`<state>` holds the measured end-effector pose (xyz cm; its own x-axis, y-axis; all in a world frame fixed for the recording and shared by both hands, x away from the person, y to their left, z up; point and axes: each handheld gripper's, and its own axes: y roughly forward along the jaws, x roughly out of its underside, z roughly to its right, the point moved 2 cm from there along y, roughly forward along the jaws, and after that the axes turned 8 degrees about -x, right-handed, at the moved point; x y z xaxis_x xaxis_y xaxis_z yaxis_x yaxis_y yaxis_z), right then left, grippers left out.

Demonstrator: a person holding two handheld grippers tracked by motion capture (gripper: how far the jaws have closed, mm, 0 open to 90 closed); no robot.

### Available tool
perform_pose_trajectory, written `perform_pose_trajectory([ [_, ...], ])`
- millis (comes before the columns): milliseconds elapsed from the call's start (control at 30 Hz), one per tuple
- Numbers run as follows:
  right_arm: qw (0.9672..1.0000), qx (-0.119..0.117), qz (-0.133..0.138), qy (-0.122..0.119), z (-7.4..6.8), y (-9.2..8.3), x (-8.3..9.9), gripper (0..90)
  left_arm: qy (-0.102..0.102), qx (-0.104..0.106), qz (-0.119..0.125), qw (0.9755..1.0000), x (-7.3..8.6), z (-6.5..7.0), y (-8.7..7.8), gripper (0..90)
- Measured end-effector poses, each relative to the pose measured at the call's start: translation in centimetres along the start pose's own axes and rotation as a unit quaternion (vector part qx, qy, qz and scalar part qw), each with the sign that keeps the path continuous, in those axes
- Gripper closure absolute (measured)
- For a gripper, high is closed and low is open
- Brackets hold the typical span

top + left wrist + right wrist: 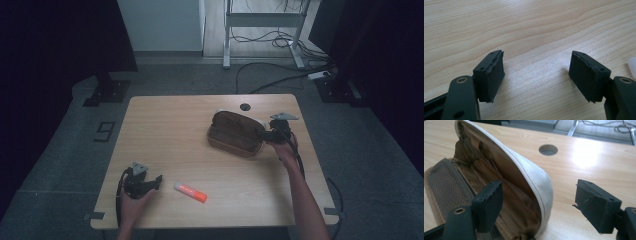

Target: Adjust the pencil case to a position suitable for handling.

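An open pencil case [236, 134], brown inside with a white outer shell, lies on the right half of the pale wooden worktop [175, 130], its lid standing up at the far side. The right gripper [266, 135] sits at the case's right end, held by the person's right hand [285, 150]. In the right gripper view the case [506, 177] gapes wide: one of the fingers [487, 203] reaches into the brown fabric lining, while the other finger [596, 205] stands outside over bare worktop [579, 162], so the white rim of the lid passes between the two. The fingers are spread apart and released, pressing on nothing; whether the inner one touches the lining I cannot tell. A round cable hole [548, 149] shows in the worktop beyond the case. The left gripper [148, 182] rests near the front left corner in the person's left hand [134, 197], its fingers [491, 75] also spread wide and released over bare wood [529, 32]. An orange and white glue stick [190, 192] lies just right of the left gripper, well apart from the case.
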<state>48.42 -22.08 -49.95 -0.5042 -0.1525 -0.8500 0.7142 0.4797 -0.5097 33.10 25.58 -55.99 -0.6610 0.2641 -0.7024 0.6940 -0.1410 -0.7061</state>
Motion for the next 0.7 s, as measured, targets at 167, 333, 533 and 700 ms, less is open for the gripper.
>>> perform_pose_trajectory([
  [167,0.9999,-0.005,-0.016,-0.002,0.1,1.1,-0.1,23.4,0.0,0.0,0.0,1.0,0.0,0.0,0.0,27.6],
  [333,0.9994,-0.009,-0.028,-0.016,-0.2,2.0,0.0,31.2,0.0,0.0,0.0,1.0,0.0,0.0,0.0,27.5],
  [533,0.9977,-0.003,-0.045,-0.051,-0.8,2.6,0.4,44.7,0.0,0.0,0.0,1.0,0.0,0.0,0.0,27.5],
  [700,0.9971,-0.014,-0.045,-0.06,-0.4,2.3,0.4,57.1,0.0,0.0,0.0,1.0,0.0,0.0,0.0,27.5],
])
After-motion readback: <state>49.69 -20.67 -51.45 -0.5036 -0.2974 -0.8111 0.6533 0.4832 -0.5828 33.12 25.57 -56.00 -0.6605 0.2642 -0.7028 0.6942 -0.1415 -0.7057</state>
